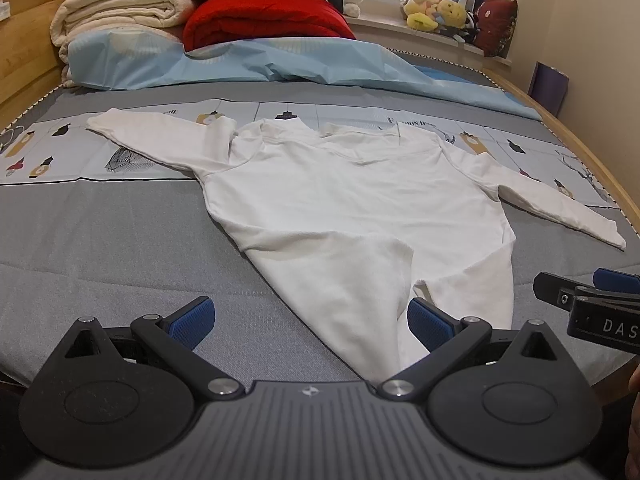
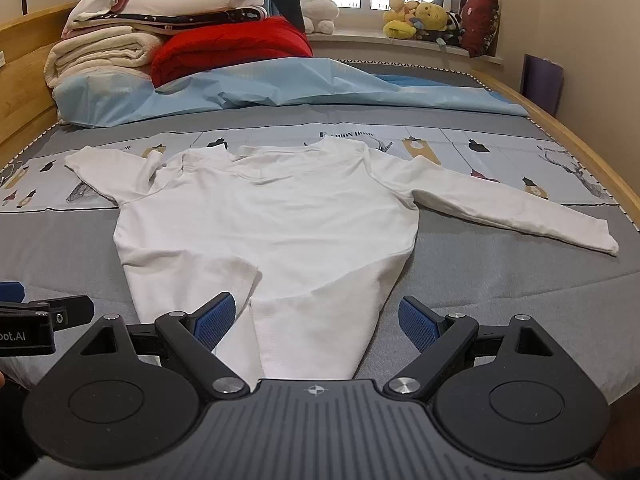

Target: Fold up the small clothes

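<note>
A white long-sleeved shirt lay spread flat on the grey mattress, collar at the far end and both sleeves stretched out to the sides. The left gripper hung low at the near end with its fingers released, wide apart and holding nothing; the shirt's narrow hem ran down between them, closer to the right blue pad than to the left one. The right gripper was likewise spread open and empty, the hem lying between its fingers and passing just beside the left pad. Each gripper showed at the edge of the other's view, just beside it. Beyond the fingertips, past the collar, a pale blue sheet lay crumpled, with a red quilt and stacked cream blankets behind it, and plush toys sat on the window ledge
</note>
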`<state>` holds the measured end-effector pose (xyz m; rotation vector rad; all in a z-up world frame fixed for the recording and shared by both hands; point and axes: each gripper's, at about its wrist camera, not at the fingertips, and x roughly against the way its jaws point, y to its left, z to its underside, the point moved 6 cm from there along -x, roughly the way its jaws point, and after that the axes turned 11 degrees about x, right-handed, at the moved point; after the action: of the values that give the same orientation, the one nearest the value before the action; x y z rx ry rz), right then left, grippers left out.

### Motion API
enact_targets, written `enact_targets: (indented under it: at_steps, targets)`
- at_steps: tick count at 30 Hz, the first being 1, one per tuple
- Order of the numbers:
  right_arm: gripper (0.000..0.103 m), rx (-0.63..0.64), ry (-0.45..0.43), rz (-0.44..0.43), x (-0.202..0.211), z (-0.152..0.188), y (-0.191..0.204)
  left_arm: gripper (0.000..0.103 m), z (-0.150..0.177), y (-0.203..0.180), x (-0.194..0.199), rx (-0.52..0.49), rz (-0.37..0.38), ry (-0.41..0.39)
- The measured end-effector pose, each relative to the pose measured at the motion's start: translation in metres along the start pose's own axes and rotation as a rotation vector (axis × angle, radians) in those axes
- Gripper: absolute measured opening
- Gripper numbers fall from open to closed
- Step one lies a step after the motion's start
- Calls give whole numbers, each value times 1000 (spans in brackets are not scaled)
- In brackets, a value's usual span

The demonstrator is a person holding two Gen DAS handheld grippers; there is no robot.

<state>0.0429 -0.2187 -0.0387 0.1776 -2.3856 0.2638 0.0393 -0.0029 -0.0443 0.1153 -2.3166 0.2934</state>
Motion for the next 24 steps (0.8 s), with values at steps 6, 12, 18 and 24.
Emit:
enact_targets:
  at_steps: [6,12,18,24]
  targets:
    - [88,-25,-31,-4,2,-3,-3,98,-8,2,1,-10,17,-8]
    - [80,-46,-85,6,8,-28,-37,82,-60,1,3,-173,99,-72]
    - [61,17,-130,-37,-18,-54,-64,59,-83,8,-42,-136,140,-63]
    - [47,96,13,-177,-78,-49,-35,27,-76,-13,-88,-172,155,96]
